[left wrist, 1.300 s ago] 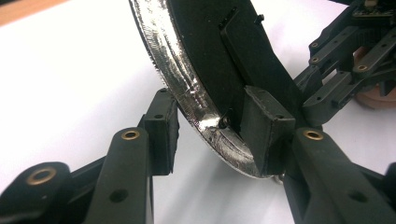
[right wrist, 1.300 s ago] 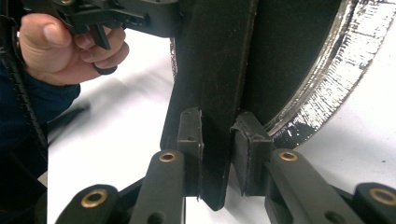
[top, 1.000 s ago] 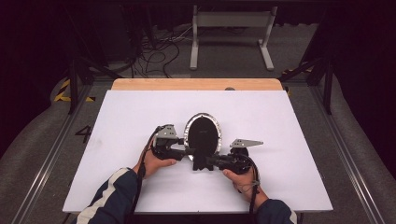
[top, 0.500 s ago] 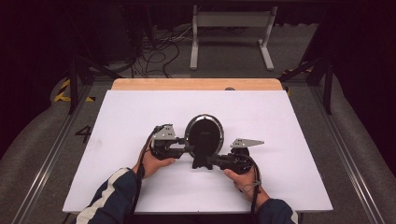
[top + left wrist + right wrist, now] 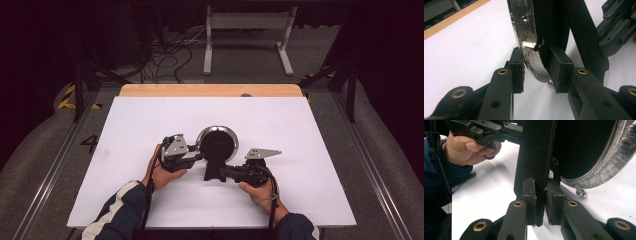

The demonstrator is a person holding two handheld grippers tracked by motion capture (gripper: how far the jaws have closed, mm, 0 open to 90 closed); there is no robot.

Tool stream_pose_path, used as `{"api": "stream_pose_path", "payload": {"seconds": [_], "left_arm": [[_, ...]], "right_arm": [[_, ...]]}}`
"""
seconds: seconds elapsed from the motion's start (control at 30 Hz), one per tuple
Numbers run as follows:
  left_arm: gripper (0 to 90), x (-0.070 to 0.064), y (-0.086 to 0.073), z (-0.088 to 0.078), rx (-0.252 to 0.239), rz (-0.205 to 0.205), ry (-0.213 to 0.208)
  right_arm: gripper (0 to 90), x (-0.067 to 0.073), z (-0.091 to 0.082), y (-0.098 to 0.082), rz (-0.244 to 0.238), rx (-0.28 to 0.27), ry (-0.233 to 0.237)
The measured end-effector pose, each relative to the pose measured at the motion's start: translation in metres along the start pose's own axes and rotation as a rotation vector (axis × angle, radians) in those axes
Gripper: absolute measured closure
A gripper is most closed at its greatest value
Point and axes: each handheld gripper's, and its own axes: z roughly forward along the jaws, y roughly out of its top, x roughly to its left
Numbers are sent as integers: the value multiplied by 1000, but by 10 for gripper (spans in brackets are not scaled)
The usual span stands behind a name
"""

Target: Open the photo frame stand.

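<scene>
White tabletop, round silver-rimmed mirror held between two grippers at centre.

White sheet point(image 5: 300, 130) covers the table, a bare wooden strip point(image 5: 210, 90) along its far edge; beyond it a dark room — grey floor, tangled cables point(image 5: 170, 55), a white metal stand point(image 5: 247, 35). The mirror point(image 5: 216, 142) sits mid-table, lying back on its black stand point(image 5: 214, 170). Left gripper point(image 5: 536, 72) comes in from the mirror's left side — its jaws have just been closing and now straddle the silver rim point(image 5: 524, 37), pads at or nearly on both faces; full contact cannot be told. Right gripper point(image 5: 539, 195) is at the right of the stand's base, jaws pressed together on the flat black stand bar, pinching it.
</scene>
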Motion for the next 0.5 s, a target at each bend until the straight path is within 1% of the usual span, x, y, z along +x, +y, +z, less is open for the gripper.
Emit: {"api": "stream_pose_path", "payload": {"seconds": [0.17, 0.27, 0.33, 0.37, 0.4, 0.43, 0.5], "left_arm": [[696, 2, -3, -2, -12, 1, -31], [694, 2, -5, -2, -25, -17, -54], [625, 3, -6, -1, -21, -23, -65], [616, 2, -6, 1, -18, -24, -65], [607, 3, -7, 2, -21, -28, -73], [583, 4, -8, 4, -21, -40, -89], [575, 4, -9, 6, -11, -41, -95]], "right_arm": [[798, 1, 0, -1, -14, 8, -6], [802, 3, 0, -1, -24, 17, -4], [818, 5, 2, -1, -43, 31, -3], [823, 6, 3, -1, -53, 36, -2], [825, 7, 4, -2, -61, 41, -8], [828, 8, 4, -2, -61, 42, -3], [828, 8, 4, -2, -68, 42, -5]]}}
